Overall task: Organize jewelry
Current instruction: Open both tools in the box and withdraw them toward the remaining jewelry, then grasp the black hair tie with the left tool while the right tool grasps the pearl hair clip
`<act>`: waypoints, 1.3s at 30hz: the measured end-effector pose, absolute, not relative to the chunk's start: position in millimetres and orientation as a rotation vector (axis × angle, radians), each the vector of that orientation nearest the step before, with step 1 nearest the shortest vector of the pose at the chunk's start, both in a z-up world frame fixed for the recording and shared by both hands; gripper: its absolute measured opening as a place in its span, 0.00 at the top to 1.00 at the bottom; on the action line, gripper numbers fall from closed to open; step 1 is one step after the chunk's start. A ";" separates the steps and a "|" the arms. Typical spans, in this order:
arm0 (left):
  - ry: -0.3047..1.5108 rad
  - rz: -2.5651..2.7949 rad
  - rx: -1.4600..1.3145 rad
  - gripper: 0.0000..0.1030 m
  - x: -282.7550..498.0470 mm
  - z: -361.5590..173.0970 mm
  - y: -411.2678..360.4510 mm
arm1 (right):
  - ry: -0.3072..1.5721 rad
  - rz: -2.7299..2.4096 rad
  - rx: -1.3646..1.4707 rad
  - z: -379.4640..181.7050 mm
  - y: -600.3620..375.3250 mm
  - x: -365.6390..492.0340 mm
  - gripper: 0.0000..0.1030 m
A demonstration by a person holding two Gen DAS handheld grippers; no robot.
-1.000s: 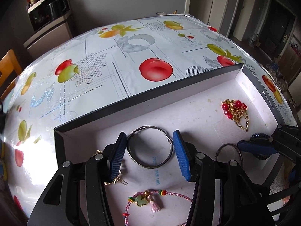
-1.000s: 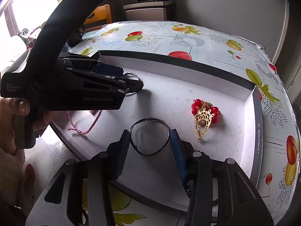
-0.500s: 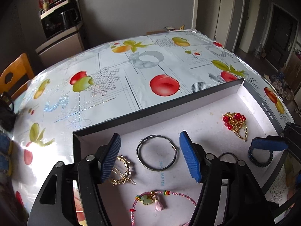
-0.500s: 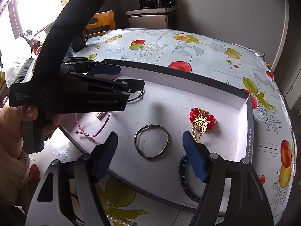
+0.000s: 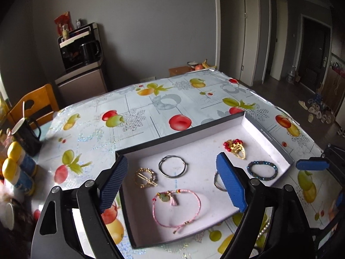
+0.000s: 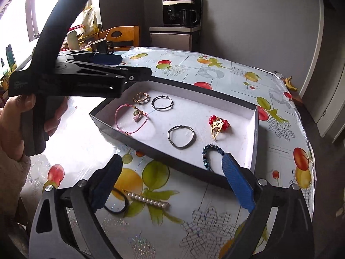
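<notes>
A shallow tray [image 5: 179, 131] with a white floor holds a thin dark bangle [image 5: 172, 168], a gold hair clip [image 5: 145, 177], a pink cord bracelet [image 5: 175, 207], a red and gold brooch [image 5: 235, 147] and a blue beaded bracelet [image 5: 262, 170]. A second dark bangle [image 6: 181, 137] lies mid-tray. My left gripper [image 5: 172, 161] hovers above the tray's near side, its jaws opening with nothing gripped. My right gripper [image 6: 171, 159] hangs over the tablecloth in front of the tray [image 6: 255, 133], jaws opening and empty. A pearl hair clip [image 6: 148, 200] and a black hair tie [image 6: 116, 205] lie on the cloth beneath it.
The table wears a fruit-print cloth [image 5: 133, 116]. A dark mug [image 5: 28, 138] and yellow-capped bottles [image 5: 15, 166] stand at its left edge, by a wooden chair [image 5: 36, 105]. In the right wrist view a person's hand [image 6: 13, 118] holds the left gripper [image 6: 86, 77].
Both grippers have drawn back and upward from the two dark bangles, which stay lying in the tray. Both pairs of jaws have spread much wider.
</notes>
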State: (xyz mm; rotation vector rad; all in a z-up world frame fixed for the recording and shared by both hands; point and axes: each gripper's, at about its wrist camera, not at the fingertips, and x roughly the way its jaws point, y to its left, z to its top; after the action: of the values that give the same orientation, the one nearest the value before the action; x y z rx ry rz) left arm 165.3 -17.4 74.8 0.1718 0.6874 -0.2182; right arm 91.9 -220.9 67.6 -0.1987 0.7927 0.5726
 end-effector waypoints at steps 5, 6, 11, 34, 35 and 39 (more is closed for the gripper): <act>0.656 -0.202 0.208 0.16 129.1 74.3 -16.9 | 0.782 0.542 -0.122 58.0 -243.1 70.1 0.10; 0.659 -0.198 0.208 0.15 122.1 72.8 -15.5 | 0.790 0.537 -0.105 55.3 -247.6 67.5 0.10; 0.688 -0.246 0.182 0.15 81.5 47.3 -5.3 | 0.786 0.491 -0.080 45.5 -265.7 56.5 0.10; 0.843 -0.426 0.319 0.20 44.7 -20.9 -40.5 | 0.806 0.468 -0.157 22.2 -259.3 51.7 0.11; 0.846 -0.430 0.317 0.24 45.0 -20.5 -40.4 | 0.806 0.470 -0.159 22.0 -258.4 51.4 0.11; 0.846 -0.453 0.313 0.33 43.4 -20.3 -42.0 | 0.810 0.474 -0.160 22.0 -256.3 51.6 0.11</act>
State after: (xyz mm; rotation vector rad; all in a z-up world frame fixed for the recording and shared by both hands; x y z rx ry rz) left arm 43.4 -42.0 -20.3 0.3126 0.8465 -0.4533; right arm 51.6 -256.3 22.0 -0.1601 0.8103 0.4743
